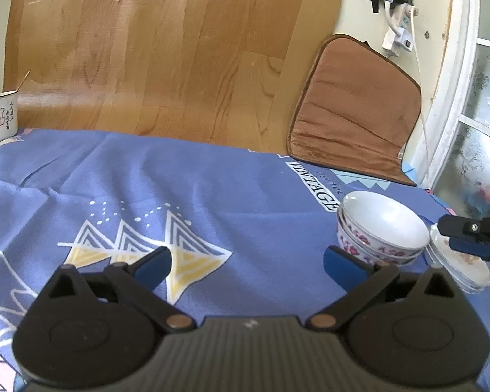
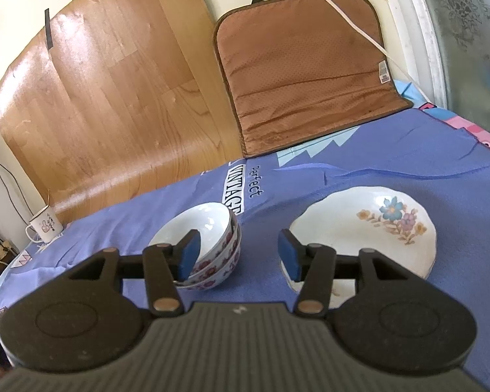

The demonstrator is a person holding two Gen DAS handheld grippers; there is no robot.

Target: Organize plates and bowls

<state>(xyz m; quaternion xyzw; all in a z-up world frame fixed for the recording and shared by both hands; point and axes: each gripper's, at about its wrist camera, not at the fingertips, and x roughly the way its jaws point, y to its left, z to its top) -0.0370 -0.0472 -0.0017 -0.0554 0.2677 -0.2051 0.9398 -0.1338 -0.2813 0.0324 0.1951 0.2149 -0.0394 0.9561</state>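
A stack of white bowls point(image 1: 382, 228) with red flowers on the outside stands on the blue cloth point(image 1: 212, 189), just beyond my left gripper's right finger. My left gripper point(image 1: 248, 264) is open wide with only cloth between its fingers. Right of the bowls lies a stack of flowered white plates point(image 1: 457, 268), and my right gripper point(image 1: 449, 233) hovers at their near edge. In the right wrist view the right gripper point(image 2: 239, 256) is open over the gap between the bowls point(image 2: 209, 222) and the plates point(image 2: 369, 225), with nothing held.
A white enamel mug point(image 1: 0, 117) point(image 2: 44, 228) stands at the cloth's far left corner. A wood-pattern board point(image 1: 147, 49) and a brown cushion point(image 1: 352, 107) point(image 2: 307, 72) lean against the wall behind. A window frame point(image 1: 457, 98) and a white cable point(image 2: 352, 23) lie on the right.
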